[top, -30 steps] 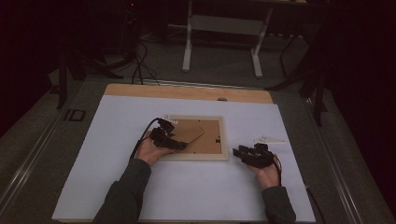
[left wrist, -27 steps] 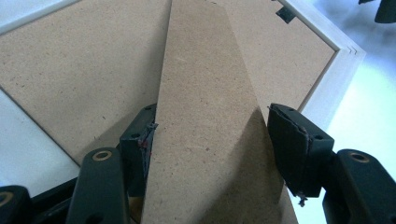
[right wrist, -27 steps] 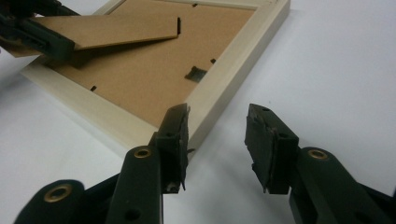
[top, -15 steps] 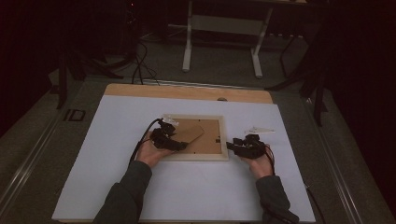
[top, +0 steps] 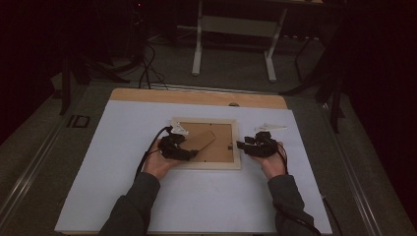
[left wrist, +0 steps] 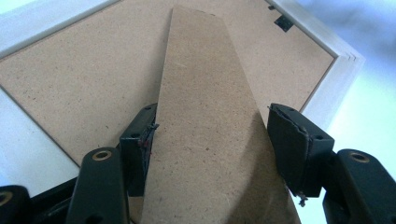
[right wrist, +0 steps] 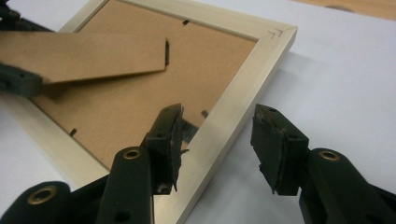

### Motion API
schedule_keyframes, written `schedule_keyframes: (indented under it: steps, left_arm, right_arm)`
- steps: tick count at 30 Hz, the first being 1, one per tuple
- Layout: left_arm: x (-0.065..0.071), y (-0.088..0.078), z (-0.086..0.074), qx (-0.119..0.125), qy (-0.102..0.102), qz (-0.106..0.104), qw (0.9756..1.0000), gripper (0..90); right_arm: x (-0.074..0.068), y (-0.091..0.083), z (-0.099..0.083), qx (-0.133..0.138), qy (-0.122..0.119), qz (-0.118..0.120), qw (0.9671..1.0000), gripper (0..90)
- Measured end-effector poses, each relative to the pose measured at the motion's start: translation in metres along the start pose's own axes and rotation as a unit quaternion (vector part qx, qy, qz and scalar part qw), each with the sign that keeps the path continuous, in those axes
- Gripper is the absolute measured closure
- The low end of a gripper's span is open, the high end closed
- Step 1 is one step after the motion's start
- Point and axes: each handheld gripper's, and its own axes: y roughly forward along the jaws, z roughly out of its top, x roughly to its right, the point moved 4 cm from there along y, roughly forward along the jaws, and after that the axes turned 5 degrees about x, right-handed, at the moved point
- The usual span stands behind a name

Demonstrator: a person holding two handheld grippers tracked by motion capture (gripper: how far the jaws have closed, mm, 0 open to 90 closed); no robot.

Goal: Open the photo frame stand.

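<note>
Picture frame (right wrist: 233, 88): rail between the right gripper's (right wrist: 219, 144) just-opened jaws; left gripper (left wrist: 210, 140) seemingly pinches its stand (left wrist: 205, 121).

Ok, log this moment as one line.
left gripper: jaws astride easel stand, grip unclear | right gripper: just been opening, astride picture frame edge, not pressing | frame face-down on table
</note>
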Motion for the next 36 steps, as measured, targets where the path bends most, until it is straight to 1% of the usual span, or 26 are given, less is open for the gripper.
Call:
schedule_keyframes:
  steps: [4, 6, 7, 8, 10, 11, 12, 17, 20, 21, 22, 26, 33, 34, 35, 36]
  left_arm:
    - [0.001, -0.001, -0.001, 0.002, 0.005, 0.005, 1.0, 39.8]
    - [0.005, -0.003, -0.001, 0.01, 0.016, 0.014, 0.9997, 39.8]
    - [0.005, -0.003, -0.001, 0.01, 0.016, 0.014, 0.9997, 39.8]
    - [0.006, -0.004, -0.001, 0.013, 0.023, 0.018, 0.9995, 39.8]
    - [0.008, -0.005, -0.001, 0.014, 0.025, 0.02, 0.9994, 39.8]
    - [0.009, -0.005, -0.001, 0.015, 0.032, 0.025, 0.9991, 39.8]
    - [0.009, -0.005, -0.001, 0.015, 0.032, 0.025, 0.9991, 39.8]
    - [0.014, -0.009, -0.002, 0.029, 0.055, 0.033, 0.9975, 39.8]
    - [0.016, -0.01, -0.002, 0.034, 0.064, 0.038, 0.9967, 39.7]
    - [0.016, -0.01, -0.002, 0.034, 0.064, 0.038, 0.9967, 39.8]
    - [0.018, -0.011, -0.002, 0.038, 0.073, 0.043, 0.9957, 39.8]
    - [0.021, -0.013, -0.003, 0.043, 0.085, 0.05, 0.9942, 39.7]
    - [0.023, -0.014, -0.003, 0.049, 0.091, 0.051, 0.9933, 39.7]
    - [0.024, -0.015, -0.004, 0.052, 0.095, 0.052, 0.9927, 39.7]
    - [0.024, -0.015, -0.004, 0.053, 0.097, 0.054, 0.9924, 39.6]
    - [0.025, -0.015, -0.004, 0.053, 0.099, 0.055, 0.9921, 39.6]
  right_arm:
    - [0.001, 0.0, 0.003, 0.001, -0.001, -0.001, 1.0, 52.4]
    - [0.003, 0.0, 0.009, -0.001, -0.004, -0.005, 1.0, 52.3]
    - [0.004, 0.0, 0.01, -0.002, -0.004, -0.006, 1.0, 52.3]
    - [0.005, 0.0, 0.011, -0.001, -0.004, -0.007, 1.0, 52.4]
    - [0.006, 0.001, 0.012, -0.001, -0.003, -0.008, 1.0, 52.3]
    - [0.007, 0.001, 0.013, -0.001, -0.003, -0.008, 1.0, 52.3]
    - [0.008, 0.002, 0.014, -0.001, 0.0, -0.009, 1.0, 52.3]
    - [0.011, 0.006, 0.017, -0.002, 0.006, -0.01, 0.9999, 52.2]
    - [0.013, 0.009, 0.019, -0.004, 0.011, -0.012, 0.9999, 51.8]
    - [0.013, 0.009, 0.019, -0.004, 0.011, -0.012, 0.9999, 51.8]
    - [0.014, 0.01, 0.019, -0.005, 0.013, -0.012, 0.9998, 51.4]
    - [0.014, 0.015, 0.021, -0.004, 0.023, -0.009, 0.9997, 49.4]
    - [0.015, 0.02, 0.024, -0.009, 0.028, 0.001, 0.9996, 46.9]
    - [0.015, 0.021, 0.025, -0.008, 0.031, 0.005, 0.9995, 46.4]
    - [0.016, 0.023, 0.027, -0.01, 0.036, 0.015, 0.9992, 45.1]
    - [0.016, 0.024, 0.027, -0.014, 0.036, 0.018, 0.9991, 44.0]
